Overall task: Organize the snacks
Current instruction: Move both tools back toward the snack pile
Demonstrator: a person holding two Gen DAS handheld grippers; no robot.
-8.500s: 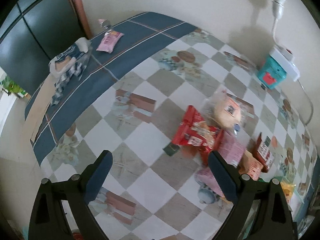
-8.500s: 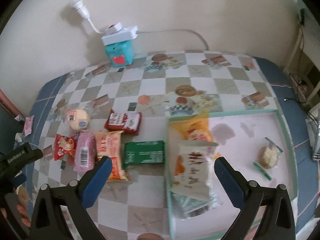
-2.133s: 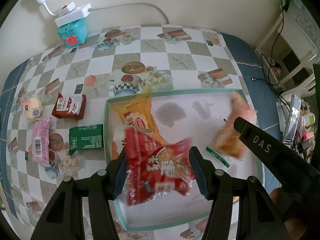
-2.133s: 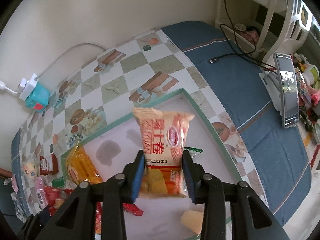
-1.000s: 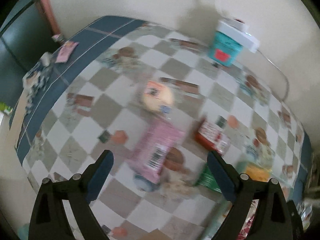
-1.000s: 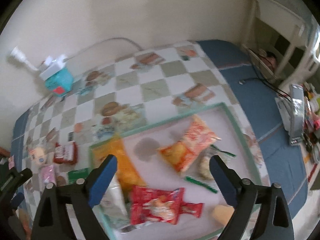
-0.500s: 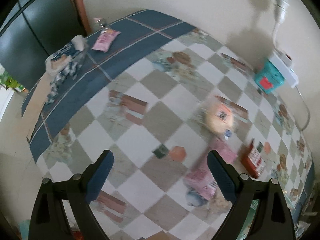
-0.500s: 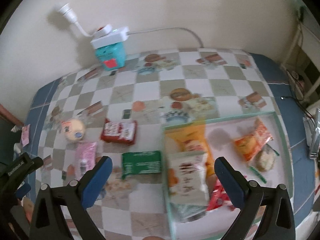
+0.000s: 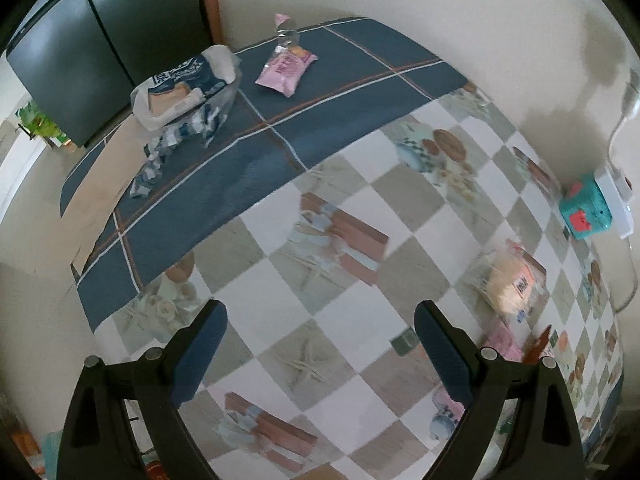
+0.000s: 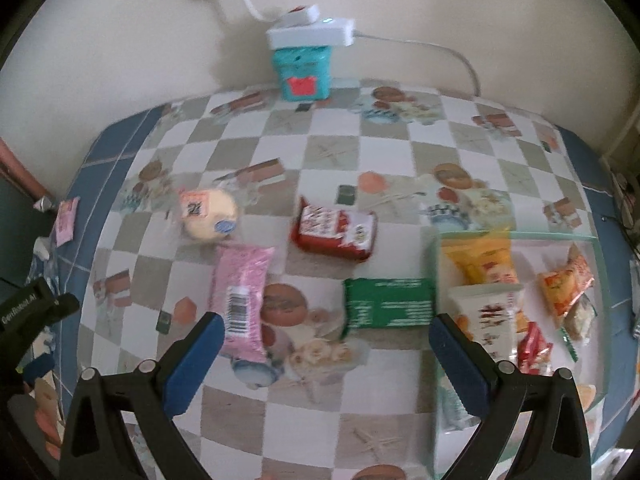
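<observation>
Both grippers empty, fingers spread wide: left gripper [image 9: 320,340], right gripper [image 10: 324,344]. On the checkered surface [image 10: 320,152]: pink packet [image 10: 242,300], red packet [image 10: 334,234], green packet [image 10: 388,302], round bun [image 10: 208,214]. Tray [image 10: 516,235] at right holds several snacks.

Both grippers let go of their snacks. The shiny red packet [image 10: 534,346] and the orange packet [image 10: 564,282] now lie in the green-rimmed tray [image 10: 516,235], right of the wide-open right gripper [image 10: 326,354].

You see a glossy checked tablecloth [image 10: 332,152], shiny plastic wrappers on the pink packet [image 10: 242,296] and green packet [image 10: 388,302], and matt black gripper arms.
</observation>
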